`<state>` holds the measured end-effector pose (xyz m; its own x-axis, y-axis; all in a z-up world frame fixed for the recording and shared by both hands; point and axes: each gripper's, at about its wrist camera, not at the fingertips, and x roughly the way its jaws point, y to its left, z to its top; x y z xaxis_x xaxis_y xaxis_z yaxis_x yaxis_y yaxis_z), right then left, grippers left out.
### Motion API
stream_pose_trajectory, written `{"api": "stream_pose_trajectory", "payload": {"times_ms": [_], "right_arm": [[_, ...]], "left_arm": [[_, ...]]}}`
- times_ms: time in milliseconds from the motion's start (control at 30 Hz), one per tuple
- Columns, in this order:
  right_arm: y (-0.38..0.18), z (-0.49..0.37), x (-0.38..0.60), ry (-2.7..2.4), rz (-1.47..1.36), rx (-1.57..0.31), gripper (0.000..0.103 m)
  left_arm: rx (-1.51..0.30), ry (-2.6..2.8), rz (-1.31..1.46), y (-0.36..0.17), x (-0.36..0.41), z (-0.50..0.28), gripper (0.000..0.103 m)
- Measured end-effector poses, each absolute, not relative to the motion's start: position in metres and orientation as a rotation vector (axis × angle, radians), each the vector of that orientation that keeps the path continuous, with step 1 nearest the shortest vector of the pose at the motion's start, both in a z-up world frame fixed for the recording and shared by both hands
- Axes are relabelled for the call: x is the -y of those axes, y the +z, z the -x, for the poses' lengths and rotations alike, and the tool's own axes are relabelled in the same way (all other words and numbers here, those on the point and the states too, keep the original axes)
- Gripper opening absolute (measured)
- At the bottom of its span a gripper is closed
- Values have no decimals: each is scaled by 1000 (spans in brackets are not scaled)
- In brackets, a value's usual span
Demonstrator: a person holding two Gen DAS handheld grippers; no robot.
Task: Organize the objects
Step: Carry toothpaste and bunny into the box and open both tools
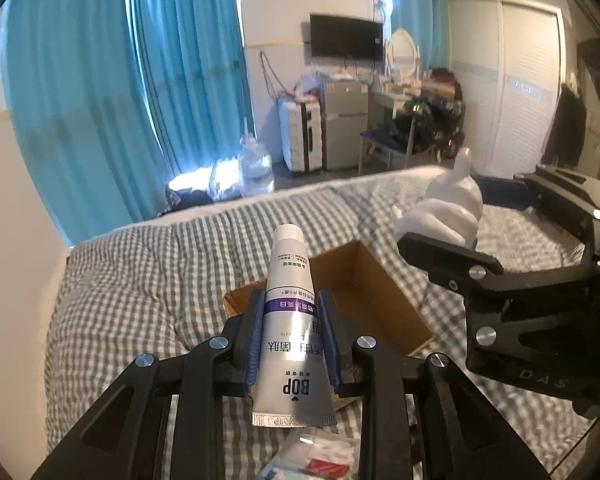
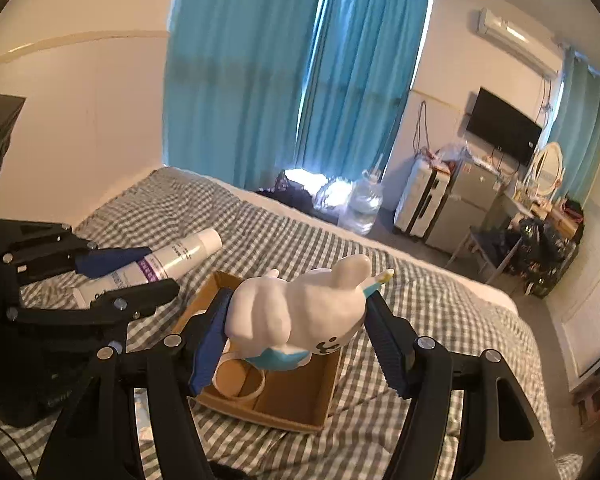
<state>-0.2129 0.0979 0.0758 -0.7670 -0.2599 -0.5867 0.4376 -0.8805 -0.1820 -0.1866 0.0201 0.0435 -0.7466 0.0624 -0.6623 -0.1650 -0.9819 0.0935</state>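
My left gripper (image 1: 292, 340) is shut on a grey-white toothpaste tube (image 1: 290, 320) with a purple band, cap pointing away, held above the near edge of an open cardboard box (image 1: 384, 300) on the checked bedcover. The tube also shows in the right wrist view (image 2: 172, 260). My right gripper (image 2: 296, 328) is shut on a white rabbit figurine (image 2: 300, 308) with a blue base, held over the cardboard box (image 2: 300, 400). The figurine shows in the left wrist view (image 1: 448, 208), right of the box. A roll of tape (image 2: 240, 380) lies inside the box.
The grey-white checked bed (image 1: 140, 280) fills the foreground. Small packets (image 1: 316, 460) lie on it below the left gripper. Beyond the bed stand a water jug (image 1: 256, 168), a suitcase (image 1: 302, 136), a small fridge (image 1: 346, 124) and blue curtains (image 1: 100, 80).
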Motion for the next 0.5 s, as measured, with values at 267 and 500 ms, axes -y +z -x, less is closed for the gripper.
{"api": "stream_pose_trajectory", "payload": {"times_ms": [267,500], "right_arm": [[-8,271,-98,-2558,-965,-417,65],[-55,302,-92,-2521,-1025,-426,65]], "left_arm": [[-178,2765,1209,-30,-12,237,27],[-146,2744,1267,-73,-8,264,27]]}}
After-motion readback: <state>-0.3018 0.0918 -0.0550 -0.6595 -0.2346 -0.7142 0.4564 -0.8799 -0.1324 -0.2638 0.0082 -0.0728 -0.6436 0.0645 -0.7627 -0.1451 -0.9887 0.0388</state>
